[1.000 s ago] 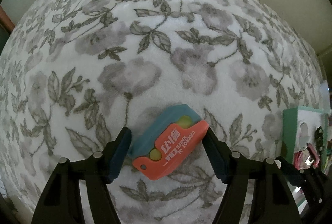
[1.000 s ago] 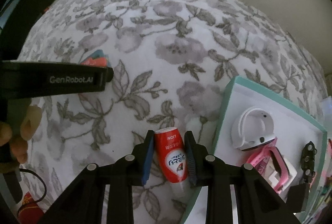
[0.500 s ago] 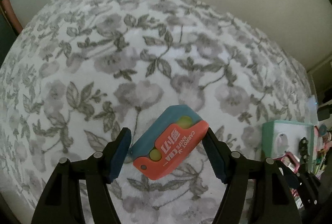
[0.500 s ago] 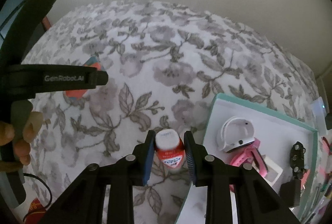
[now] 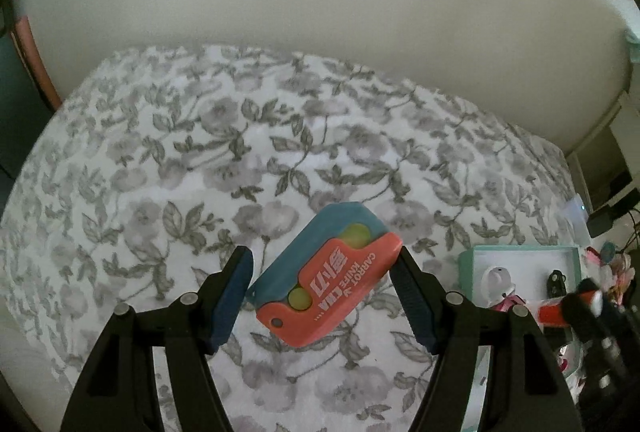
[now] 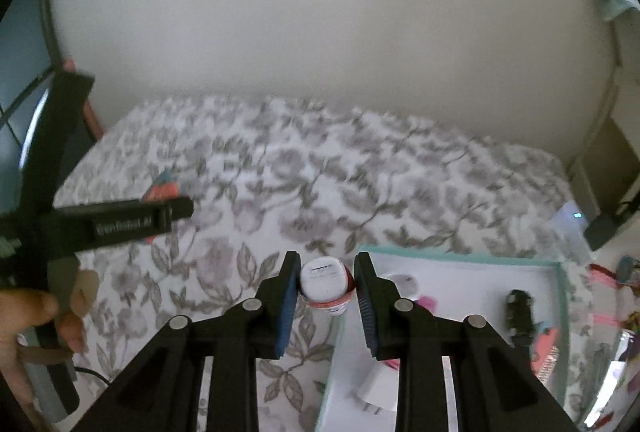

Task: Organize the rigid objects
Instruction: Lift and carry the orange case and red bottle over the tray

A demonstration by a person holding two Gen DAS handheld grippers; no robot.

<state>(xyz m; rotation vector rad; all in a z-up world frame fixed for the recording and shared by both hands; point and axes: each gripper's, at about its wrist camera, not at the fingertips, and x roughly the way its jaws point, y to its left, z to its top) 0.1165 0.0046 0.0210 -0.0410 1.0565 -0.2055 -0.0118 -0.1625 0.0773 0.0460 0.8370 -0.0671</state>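
Observation:
My left gripper [image 5: 322, 264] is shut on an orange and teal toy carrot knife [image 5: 324, 284], held slantwise in the air above the floral bedspread [image 5: 200, 167]. A small red bottle [image 6: 328, 288] is clamped in my right gripper [image 6: 327, 266], its white end facing the camera, over the left rim of a teal box [image 6: 460, 258]. In the right wrist view the left gripper's black body [image 6: 120, 222] shows at the left, with the carrot knife [image 6: 162, 189] behind it. The teal box [image 5: 520, 252] sits at the right of the left wrist view.
The box holds a white round gadget [image 5: 496, 280], a black key fob [image 6: 520, 316] and pink items. A person's hand [image 6: 44, 312] holds the left gripper. A pale wall [image 5: 320, 11] stands behind the bed. Colourful clutter [image 6: 624, 272] lies right of the box.
Both grippers have risen and tipped upward with their objects still held; the bedspread looks farther off and more wall shows. The red bottle now shows its white end instead of its label.

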